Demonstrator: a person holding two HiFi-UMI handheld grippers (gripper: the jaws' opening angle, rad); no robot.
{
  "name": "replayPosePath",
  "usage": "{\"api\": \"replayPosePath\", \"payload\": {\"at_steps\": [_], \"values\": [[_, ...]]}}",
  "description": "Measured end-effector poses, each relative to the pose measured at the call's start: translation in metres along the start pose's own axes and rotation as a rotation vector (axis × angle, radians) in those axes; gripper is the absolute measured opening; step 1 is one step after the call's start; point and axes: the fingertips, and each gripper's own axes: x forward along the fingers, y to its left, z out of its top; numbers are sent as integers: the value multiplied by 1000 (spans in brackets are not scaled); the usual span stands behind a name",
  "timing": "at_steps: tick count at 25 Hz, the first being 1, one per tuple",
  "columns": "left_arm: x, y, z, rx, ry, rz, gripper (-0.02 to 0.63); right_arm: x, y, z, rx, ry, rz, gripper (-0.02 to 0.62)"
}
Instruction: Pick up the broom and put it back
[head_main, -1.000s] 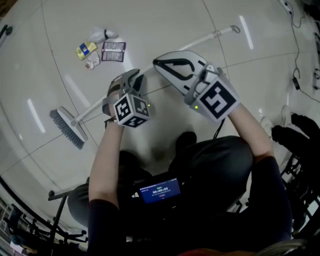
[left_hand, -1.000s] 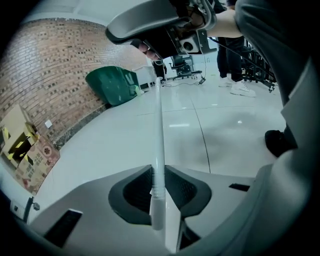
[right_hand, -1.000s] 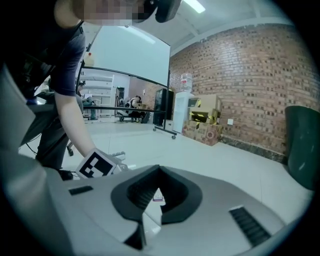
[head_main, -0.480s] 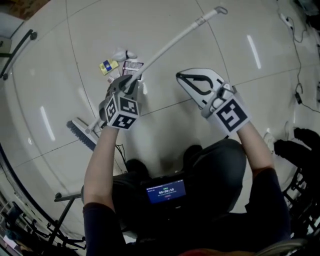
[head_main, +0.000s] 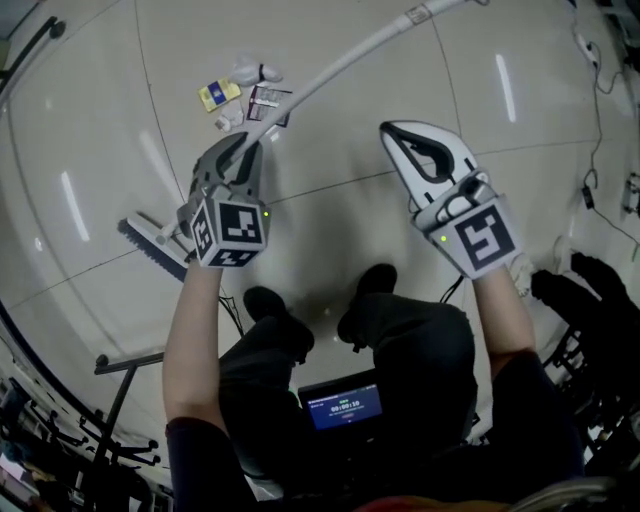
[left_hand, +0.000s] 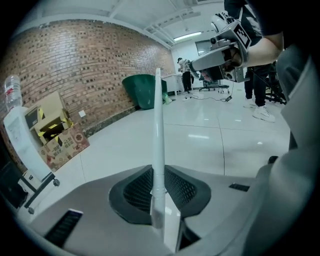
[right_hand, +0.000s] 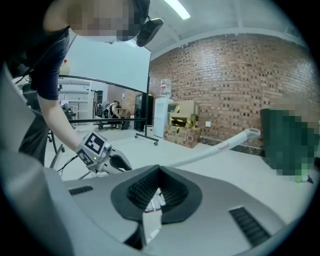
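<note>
Gripping the broom (head_main: 340, 65) low on its handle, the left claw (head_main: 243, 148) is sitting part-closed on it. Its pads are pressing either side of the white pole, which is running up between them in the left gripper view.

Broom is slanting across the tiled floor (head_main: 90, 110). The brush head (head_main: 150, 243) is sitting near-left, beside the person's left forearm. The pole is running far-right, with the handle tip (head_main: 420, 14) reaching the far edge of the head view. Can't tell whether the bristles are touching the floor.

Right claw (head_main: 403, 142) is hanging well right of the pole, jaws sitting together, holding nothing, not touching the broom.

Small heap of packets (head_main: 240, 95) is lying on the floor just left of the pole, on the far side of the left claw. Person's shoes (head_main: 280, 315) are showing between the two arms.

Right gripper view is looking across at the left claw and the pole, with a brick wall (right_hand: 225, 85) and cardboard boxes (right_hand: 182, 127) standing behind.
</note>
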Motion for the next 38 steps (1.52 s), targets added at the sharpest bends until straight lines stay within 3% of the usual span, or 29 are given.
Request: {"api": "replayPosePath", "payload": {"at_steps": [7, 16, 24, 38], "values": [[-56, 3, 21, -29, -14, 28, 78, -7, 19, 17, 104, 47, -22, 15], [-145, -20, 28, -102, 107, 0, 81, -82, 91, 70, 291, 168, 14, 15], [-193, -18, 39, -140, 179, 15, 80, -128, 79, 116, 373, 160, -52, 15], [-320, 4, 40, -286, 231, 138, 78, -187, 93, 206, 329, 120, -56, 15]]}}
